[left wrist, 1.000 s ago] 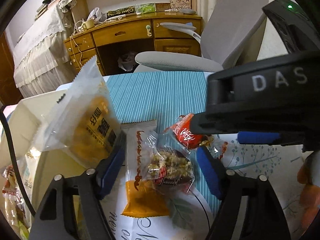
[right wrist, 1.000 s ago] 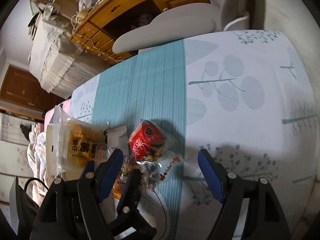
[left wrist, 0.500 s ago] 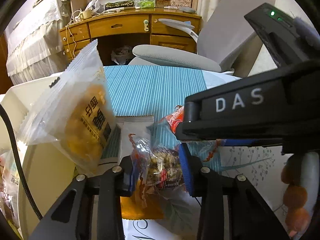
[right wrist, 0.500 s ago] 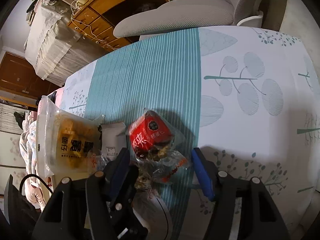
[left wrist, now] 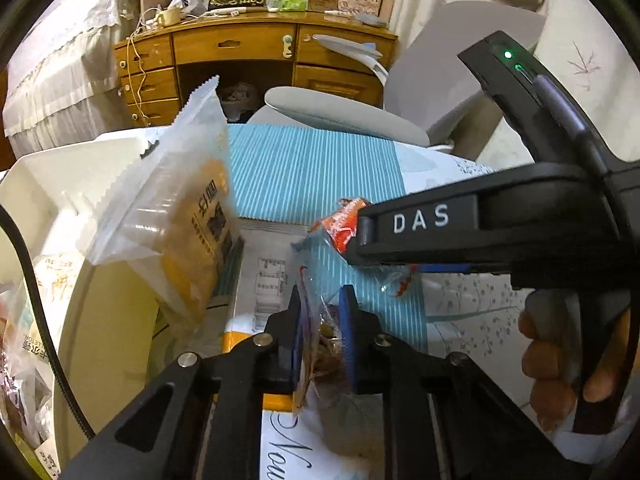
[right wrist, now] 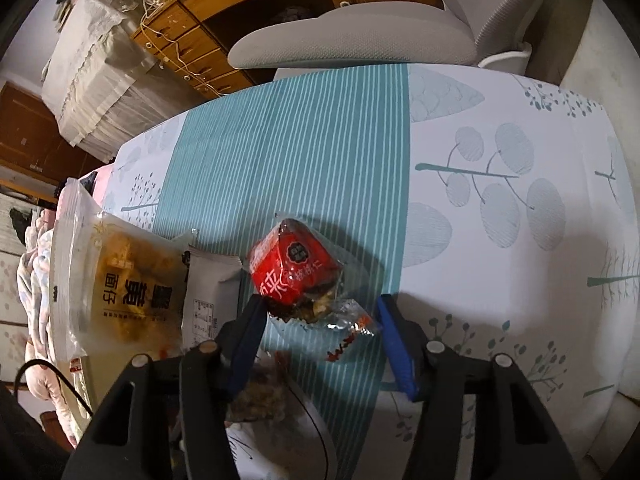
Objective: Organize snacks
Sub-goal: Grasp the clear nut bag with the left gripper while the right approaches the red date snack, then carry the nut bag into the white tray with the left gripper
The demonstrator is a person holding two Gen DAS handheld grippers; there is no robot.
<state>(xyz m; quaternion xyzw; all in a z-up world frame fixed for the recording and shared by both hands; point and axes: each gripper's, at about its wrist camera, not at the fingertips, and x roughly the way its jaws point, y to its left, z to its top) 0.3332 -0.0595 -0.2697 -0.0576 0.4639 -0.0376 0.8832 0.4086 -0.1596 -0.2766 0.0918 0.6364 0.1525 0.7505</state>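
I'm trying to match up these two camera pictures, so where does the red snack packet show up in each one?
Left wrist view: red snack packet right of centre, mostly hidden behind the right gripper.
Right wrist view: red snack packet just below centre, ahead of the closing right gripper, whose pads don't press it.
Shared landmark: the teal striped band of the tablecloth under the packet.

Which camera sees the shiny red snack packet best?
The right wrist view: the red plastic snack packet lies in full sight on the striped tablecloth. In the left wrist view only its corner peeks out behind the black right gripper.
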